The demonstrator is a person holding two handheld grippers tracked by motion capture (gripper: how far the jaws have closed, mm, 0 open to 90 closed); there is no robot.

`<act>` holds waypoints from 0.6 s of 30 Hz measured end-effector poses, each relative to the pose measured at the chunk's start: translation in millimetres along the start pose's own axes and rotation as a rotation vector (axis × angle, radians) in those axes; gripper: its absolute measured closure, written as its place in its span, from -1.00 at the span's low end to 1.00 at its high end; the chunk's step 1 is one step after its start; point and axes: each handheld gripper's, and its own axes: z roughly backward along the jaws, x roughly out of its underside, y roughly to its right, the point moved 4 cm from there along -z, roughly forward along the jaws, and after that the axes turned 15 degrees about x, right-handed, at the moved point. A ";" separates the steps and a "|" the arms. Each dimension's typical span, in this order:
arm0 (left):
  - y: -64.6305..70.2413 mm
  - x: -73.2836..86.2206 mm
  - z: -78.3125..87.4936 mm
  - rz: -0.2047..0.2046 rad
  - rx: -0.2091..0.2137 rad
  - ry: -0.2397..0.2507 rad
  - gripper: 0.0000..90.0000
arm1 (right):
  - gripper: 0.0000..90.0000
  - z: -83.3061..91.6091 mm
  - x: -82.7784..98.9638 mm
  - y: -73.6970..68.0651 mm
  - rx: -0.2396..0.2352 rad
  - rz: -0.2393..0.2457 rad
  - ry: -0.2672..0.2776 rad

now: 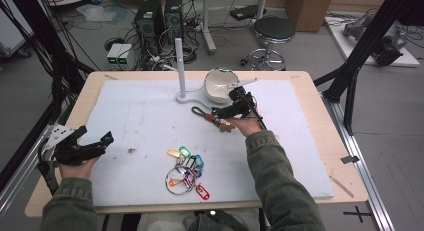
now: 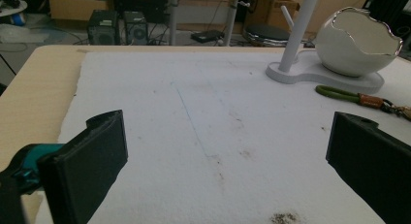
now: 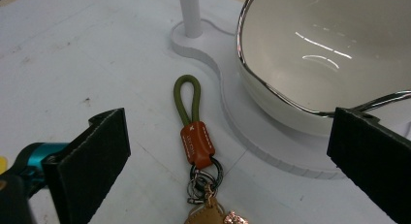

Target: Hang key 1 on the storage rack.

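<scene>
Right gripper (image 3: 228, 151) hangs with its jaws spread wide over the keychain (image 3: 197, 151), holding nothing, one jaw out to each side of the strap. That keychain lies flat on the white foam mat (image 1: 145, 126), just in front of the stand's base and close beside the bowl (image 3: 310, 64). It has an olive cord loop at the far end, a stitched orange leather tab in the middle, then small metal rings and a tan charm toward the camera.

Left gripper (image 2: 228, 161) sits near the table's left edge, also spread wide and empty, well apart from the work.

Several things could go wrong from here, judging by the layout. The cord loop is thin and lies flat, so jaws closing from above may slide over it and pinch only foam. One jaw sits close to the bowl's rim; a sideways drift could knock the bowl, which looks like glossy ceramic with a jagged silver edge shaped like a cracked eggshell. The loose rings may swing and snag if the strap is lifted by the loop.

The stand (image 1: 181, 71) is a smooth white post with a short peg on a flat rounded base that also carries the bowl. The foam mat looks slightly rough and speckled with dirt. Nearer the person, a bunch of coloured key tags (image 1: 186, 172) on a wire ring lies on the mat
</scene>
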 end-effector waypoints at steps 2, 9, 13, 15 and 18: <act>0.1 0.1 -0.4 -0.003 0.001 -0.003 -0.96 | -0.99 -3.2 0.9 -1.5 -0.004 -0.003 -0.009; 0.4 0.0 -0.6 -0.002 0.005 0.001 -0.96 | -0.99 -16.5 7.0 -15.2 -0.029 0.031 -0.046; 0.6 0.1 -0.6 -0.003 0.007 -0.001 -0.96 | -0.99 -24.9 11.7 -21.8 -0.041 0.044 -0.077; 0.4 0.0 -0.8 -0.002 0.008 0.003 -0.96 | -0.99 -26.6 12.6 -22.9 -0.042 0.050 -0.082; 0.1 -0.2 -0.9 -0.002 0.010 0.004 -0.96 | -0.99 -31.4 14.7 -25.5 -0.043 0.055 -0.092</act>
